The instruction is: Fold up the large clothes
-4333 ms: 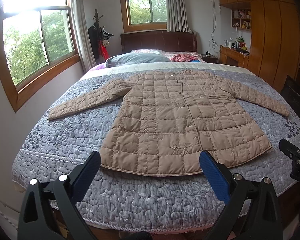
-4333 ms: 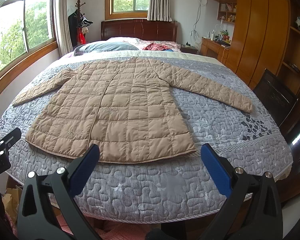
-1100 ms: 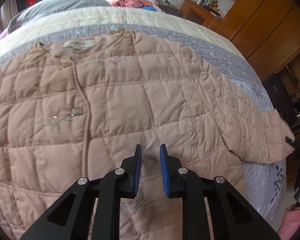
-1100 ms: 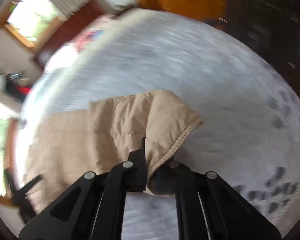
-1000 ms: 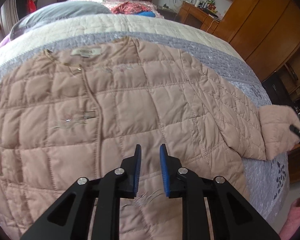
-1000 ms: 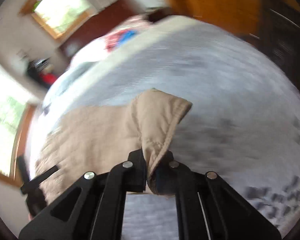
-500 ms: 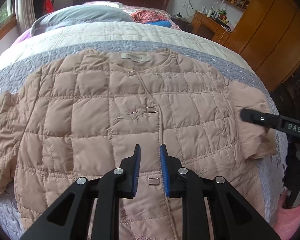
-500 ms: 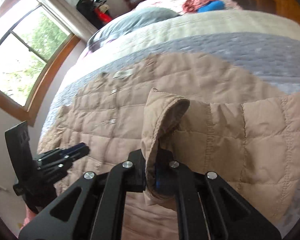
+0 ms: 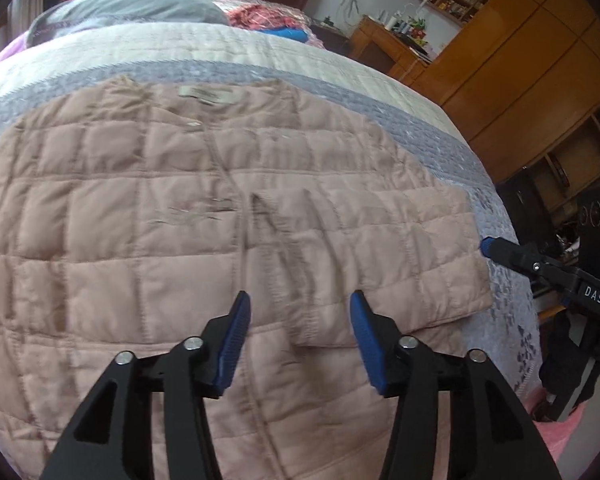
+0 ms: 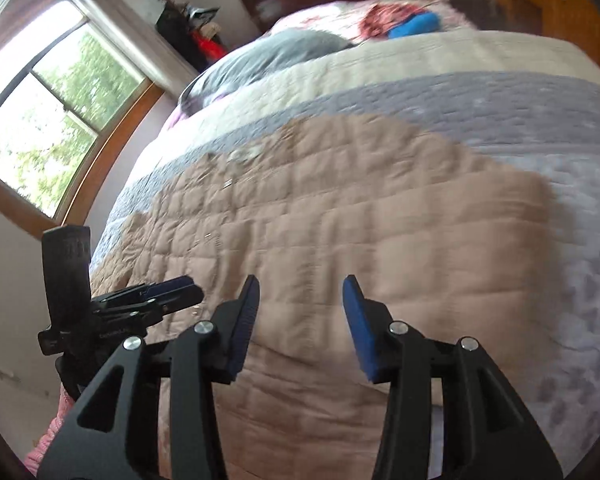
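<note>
A tan quilted coat (image 9: pixel 140 220) lies front-up on the bed, collar at the far end; it also shows in the right wrist view (image 10: pixel 340 220). Its right sleeve (image 9: pixel 380 248) is folded in across the chest and lies flat. My left gripper (image 9: pixel 298 320) is open and empty just above the coat's middle. My right gripper (image 10: pixel 300 304) is open and empty above the folded sleeve; it shows at the right edge of the left wrist view (image 9: pixel 540 268). The left gripper shows in the right wrist view (image 10: pixel 156 296).
The coat lies on a grey patterned bedspread (image 9: pixel 480 184) with a cream band (image 10: pixel 420 56) and a grey pillow (image 9: pixel 120 8) at the head. Wooden cabinets (image 9: pixel 520 60) and a desk stand on the right. A window (image 10: pixel 40 120) is on the left wall.
My right gripper has let go of the sleeve, which now lies flat across the chest. Both grippers have opened, and the left one has moved slightly forward over the coat.
</note>
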{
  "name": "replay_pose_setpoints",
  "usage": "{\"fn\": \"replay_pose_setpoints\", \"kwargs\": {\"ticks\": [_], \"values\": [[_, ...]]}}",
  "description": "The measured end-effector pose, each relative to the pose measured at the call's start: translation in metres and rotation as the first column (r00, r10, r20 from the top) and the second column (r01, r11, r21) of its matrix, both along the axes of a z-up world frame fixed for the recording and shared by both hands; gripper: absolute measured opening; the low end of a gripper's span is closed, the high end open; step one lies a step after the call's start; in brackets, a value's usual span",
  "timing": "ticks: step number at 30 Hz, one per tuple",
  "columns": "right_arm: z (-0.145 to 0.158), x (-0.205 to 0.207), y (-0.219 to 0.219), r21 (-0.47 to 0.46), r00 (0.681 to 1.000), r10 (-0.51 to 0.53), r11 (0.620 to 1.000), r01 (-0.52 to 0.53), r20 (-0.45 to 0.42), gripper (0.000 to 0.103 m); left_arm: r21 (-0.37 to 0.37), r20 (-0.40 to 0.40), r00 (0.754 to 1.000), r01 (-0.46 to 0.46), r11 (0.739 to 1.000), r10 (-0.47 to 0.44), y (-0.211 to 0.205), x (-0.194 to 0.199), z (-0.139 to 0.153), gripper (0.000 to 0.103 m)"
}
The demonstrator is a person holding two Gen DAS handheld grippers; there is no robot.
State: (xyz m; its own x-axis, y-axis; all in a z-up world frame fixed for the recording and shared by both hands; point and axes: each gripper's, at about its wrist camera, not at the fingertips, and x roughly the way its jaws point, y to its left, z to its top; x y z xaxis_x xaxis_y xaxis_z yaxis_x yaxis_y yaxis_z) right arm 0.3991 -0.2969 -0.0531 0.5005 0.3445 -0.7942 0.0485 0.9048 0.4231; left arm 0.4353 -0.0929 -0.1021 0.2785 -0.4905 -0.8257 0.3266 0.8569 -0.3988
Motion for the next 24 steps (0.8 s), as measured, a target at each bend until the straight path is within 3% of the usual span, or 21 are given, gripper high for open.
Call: {"fn": "replay_pose_setpoints", "kwargs": {"ticks": [3,7,9,11,17,20,24], "values": [[0.000,-0.024,-0.037,-0.072,0.995,-0.100,0.992,0.100,0.002,0.044,0.054,-0.013,1.000,-0.017,0.998,0.017,-0.016,0.004,-0.010,0.062],[-0.023,-0.043,-0.074,-0.068,0.983,-0.177,0.983,0.173,-0.050,0.044,0.031,-0.061,0.998,-0.005,1.000,0.007,-0.034,0.010,-0.020,0.058],[-0.037,-0.044,-0.073,-0.062,0.978,-0.198,0.979,0.194,-0.065,0.044,0.049,-0.036,0.999,0.017,0.999,-0.015,-0.044,0.010,-0.018,0.020],[-0.045,-0.043,-0.075,-0.046,0.975,-0.214,0.976,0.211,-0.065,0.044,0.035,-0.022,0.999,0.032,0.999,-0.031,-0.046,0.008,-0.013,0.010],[-0.047,-0.036,-0.073,0.007,0.974,-0.222,0.975,0.222,-0.036,0.044,-0.023,0.110,0.991,-0.073,0.997,0.075,0.014,-0.001,0.030,0.006],[-0.049,-0.025,-0.057,0.013,0.982,-0.183,0.983,0.184,-0.039,0.042,0.006,0.163,0.976,-0.145,0.989,0.143,0.054,-0.002,0.043,0.006],[-0.053,-0.008,-0.029,0.011,0.992,-0.119,0.993,0.120,-0.051,0.038,0.042,0.133,0.968,-0.218,0.975,0.211,0.096,0.007,0.033,0.006]]}}
